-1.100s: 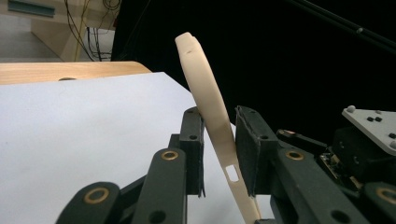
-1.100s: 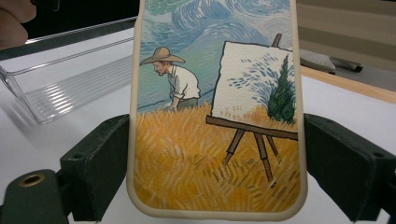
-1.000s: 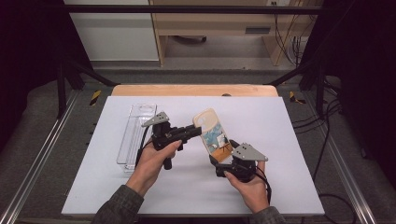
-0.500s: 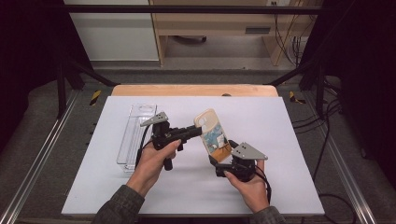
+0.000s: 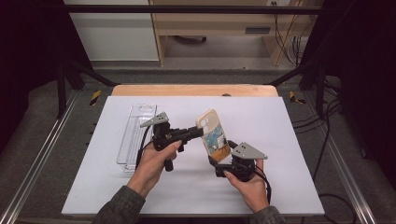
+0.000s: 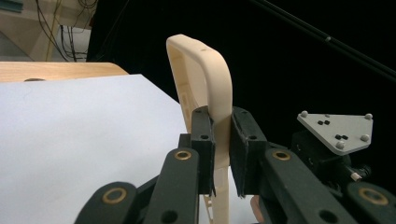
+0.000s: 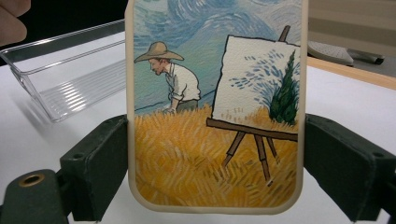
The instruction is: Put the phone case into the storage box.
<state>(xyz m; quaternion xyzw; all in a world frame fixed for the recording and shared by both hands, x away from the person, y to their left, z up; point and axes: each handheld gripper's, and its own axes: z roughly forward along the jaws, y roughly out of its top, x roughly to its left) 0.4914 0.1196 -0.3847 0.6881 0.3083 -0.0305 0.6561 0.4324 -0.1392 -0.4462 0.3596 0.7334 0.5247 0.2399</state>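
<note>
white board covers the table [image 5: 289,186] in the high view, with a clear plastic tray [image 5: 135,135] lying at its left part; above the middle a cream phone case [image 5: 212,135] with a painted back is held up off the surface between the left gripper [image 5: 198,132] and the right gripper [image 5: 219,161], the left at its upper edge, the right at its lower end. left gripper view: the jaws have just been closing and now pinch the thin cream rim of the case [image 6: 219,107] between their pads [image 6: 201,140], so the second grip looks made. right gripper view: the wide-set jaws clamp the case [image 7: 215,116] across its width, picture side facing the camera, tray [image 7: 70,79] behind. what seems left is handing it over or setting it in the tray, which holds nothing yet.
</note>
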